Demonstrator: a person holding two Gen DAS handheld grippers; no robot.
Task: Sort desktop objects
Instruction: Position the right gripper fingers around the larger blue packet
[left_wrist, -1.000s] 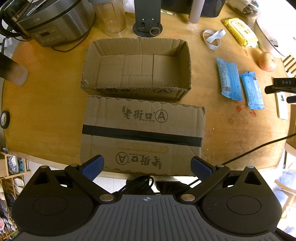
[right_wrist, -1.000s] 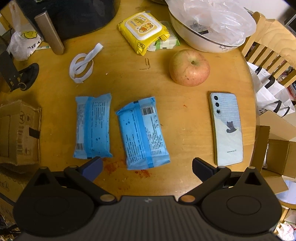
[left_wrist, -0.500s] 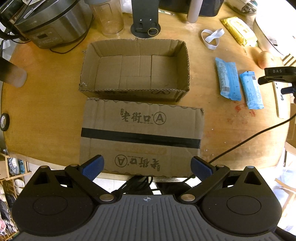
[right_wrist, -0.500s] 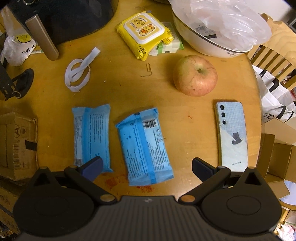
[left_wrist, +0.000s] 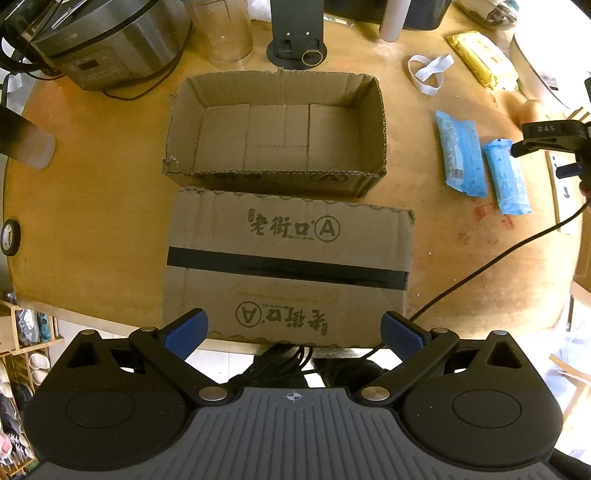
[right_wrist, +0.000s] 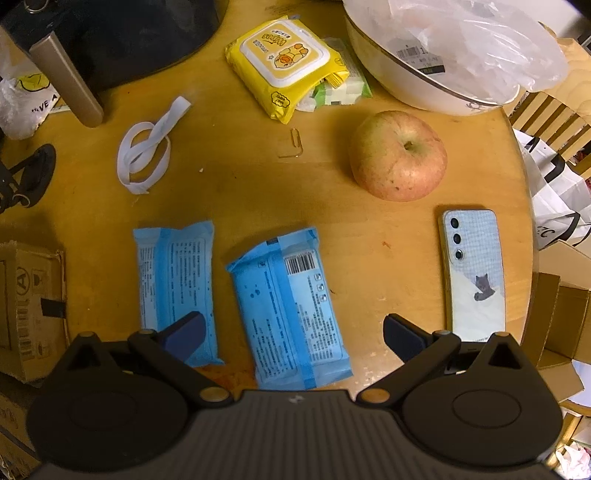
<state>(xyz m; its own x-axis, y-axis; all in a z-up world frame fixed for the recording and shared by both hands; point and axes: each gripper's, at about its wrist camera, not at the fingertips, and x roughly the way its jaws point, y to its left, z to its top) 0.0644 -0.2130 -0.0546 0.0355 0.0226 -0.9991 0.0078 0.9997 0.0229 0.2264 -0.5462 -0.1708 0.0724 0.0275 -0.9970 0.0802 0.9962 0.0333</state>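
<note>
Right tool (right_wrist: 291, 332): released, poised above right blue packet (right_wrist: 291, 310); left blue packet (right_wrist: 175, 280) just beside. Left tool (left_wrist: 293, 332): released, near open box (left_wrist: 277, 129), which holds nothing. Risk: left finger (right_wrist: 184, 332) overlapping neighbouring packet; pinching both likely.

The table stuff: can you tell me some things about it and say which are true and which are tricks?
1. The open cardboard box has nothing inside. True.
2. The apple sits inside the white bowl. False: it rests on the table, in front of the bowl.
3. Two blue packets lie side by side: one, the other. True.
4. The right gripper is squeezing the phone. False: its jaws are wide open, holding nothing.
5. The left gripper holds a blue packet. False: its jaws are open and empty, above a closed taped box.
</note>
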